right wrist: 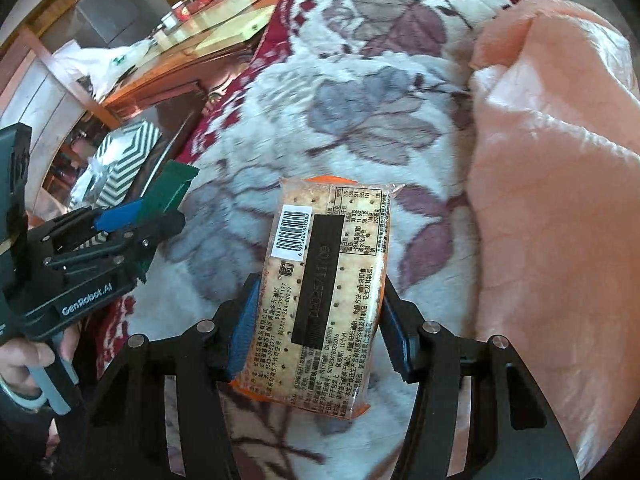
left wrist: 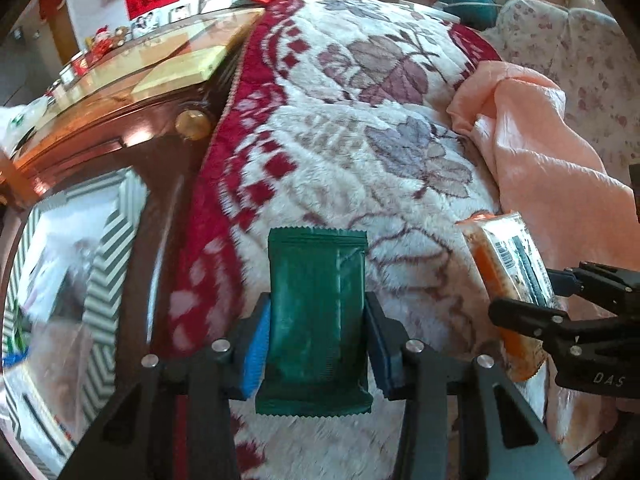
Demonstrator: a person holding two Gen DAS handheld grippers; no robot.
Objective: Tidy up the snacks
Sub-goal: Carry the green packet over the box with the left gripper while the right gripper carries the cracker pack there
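My left gripper (left wrist: pixel 316 324) is shut on a dark green snack packet (left wrist: pixel 316 312) and holds it above the floral blanket (left wrist: pixel 360 120). The packet also shows in the right wrist view (right wrist: pixel 168 192), with the left gripper (right wrist: pixel 140 216) at the left. My right gripper (right wrist: pixel 316 312) is shut on an orange cracker packet (right wrist: pixel 324 288), its barcode side up, over the same blanket (right wrist: pixel 340 100). In the left wrist view the cracker packet (left wrist: pixel 508 264) and the right gripper (left wrist: pixel 560 304) sit at the right edge.
A peach cloth (left wrist: pixel 540 160) lies on the blanket's right side, also in the right wrist view (right wrist: pixel 552 160). A wooden table with a glass top (left wrist: pixel 132 68) stands to the left. A striped box (right wrist: pixel 124 156) sits low beside the bed.
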